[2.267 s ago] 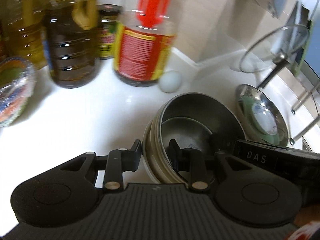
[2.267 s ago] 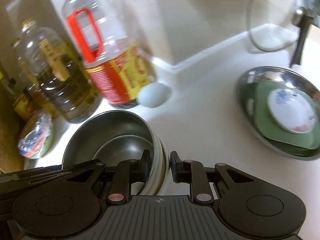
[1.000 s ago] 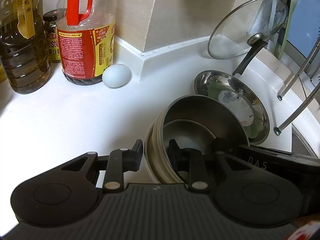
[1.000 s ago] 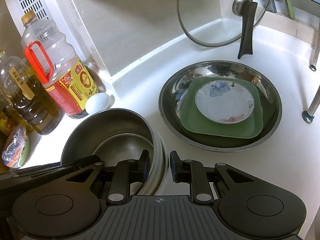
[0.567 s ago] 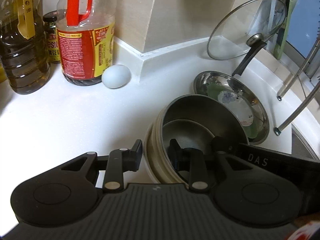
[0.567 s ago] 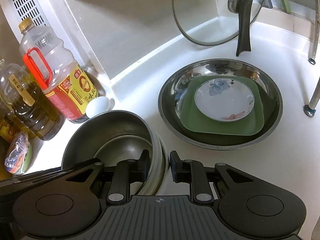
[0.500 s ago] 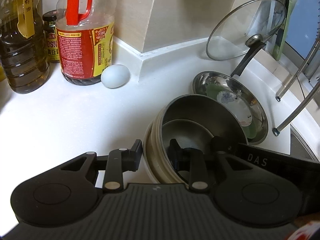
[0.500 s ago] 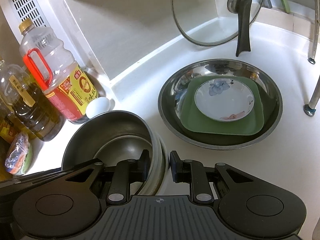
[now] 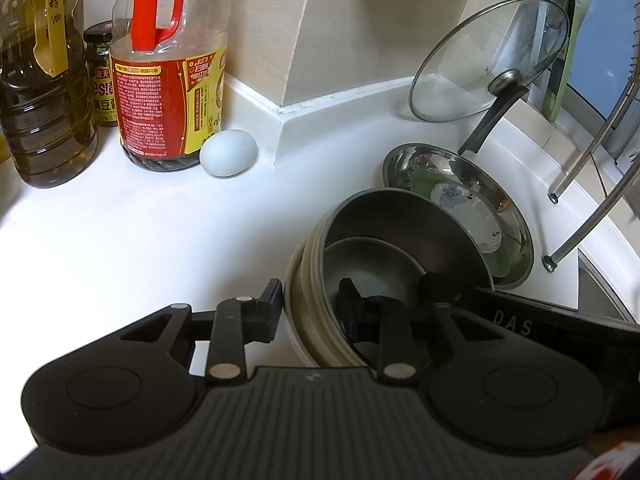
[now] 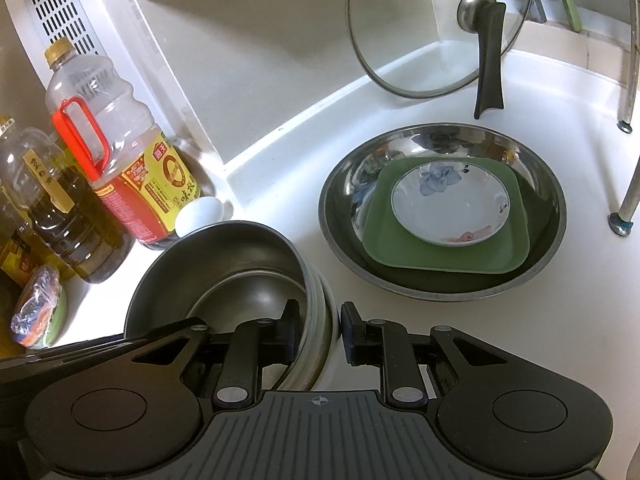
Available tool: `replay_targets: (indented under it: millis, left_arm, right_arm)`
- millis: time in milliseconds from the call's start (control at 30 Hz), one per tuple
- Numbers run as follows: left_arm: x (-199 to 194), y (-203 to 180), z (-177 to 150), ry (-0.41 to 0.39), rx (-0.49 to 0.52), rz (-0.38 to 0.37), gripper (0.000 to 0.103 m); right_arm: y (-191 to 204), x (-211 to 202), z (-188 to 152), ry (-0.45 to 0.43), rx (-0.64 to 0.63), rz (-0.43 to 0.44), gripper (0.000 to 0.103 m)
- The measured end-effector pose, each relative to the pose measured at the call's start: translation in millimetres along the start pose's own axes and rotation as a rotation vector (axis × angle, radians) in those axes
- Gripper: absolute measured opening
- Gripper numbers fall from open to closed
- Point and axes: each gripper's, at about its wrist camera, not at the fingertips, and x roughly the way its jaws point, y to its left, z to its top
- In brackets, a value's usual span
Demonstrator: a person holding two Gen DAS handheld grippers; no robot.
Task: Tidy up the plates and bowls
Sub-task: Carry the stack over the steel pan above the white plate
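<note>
Left tongs [image 9: 310,304]: I have them pinching the near rim of the bowl stack [image 9: 400,236], one finger inside, one outside.
Right tongs [image 10: 318,330]: I have them pinching the same stack [image 10: 224,260] at its opposite rim.
Bowl stack: steel bowls nested, beside the steel basin [image 10: 540,264].
Basin contents: green plate [image 10: 500,256], white floral dish [image 10: 450,204] on top.
Desk [image 9: 120,232], rear edge: egg [image 9: 228,153], oil bottles, glass lid [image 10: 400,40].

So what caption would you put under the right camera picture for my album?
Both grippers, right clamping the rim, carry stacked bowls toward a steel basin holding plates.
</note>
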Motion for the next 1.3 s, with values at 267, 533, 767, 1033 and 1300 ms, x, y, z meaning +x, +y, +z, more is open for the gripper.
replay_targets:
  millis: [267, 533, 767, 1033, 1300]
  left_arm:
    - [-1, 0, 1, 0.004, 0.001, -0.004, 0.027]
    - [-6, -1, 5, 0.001, -0.006, -0.014, 0.027]
    - [-14, -3, 11, -0.020, -0.005, -0.010, 0.027]
    - [-23, -5, 19, -0.051, -0.006, -0.007, 0.027]
    - [-27, -14, 35, -0.089, 0.011, -0.014, 0.027]
  right_arm:
    - [-2, 0, 2, 0.005, 0.009, -0.003, 0.020]
    - [-2, -6, 6, -0.014, 0.014, 0.006, 0.019]
    - [1, -11, 11, -0.029, 0.009, 0.018, 0.019]
    - [5, -18, 22, -0.051, -0.001, 0.033, 0.019]
    - [3, -24, 34, -0.075, 0.008, 0.038, 0.019]
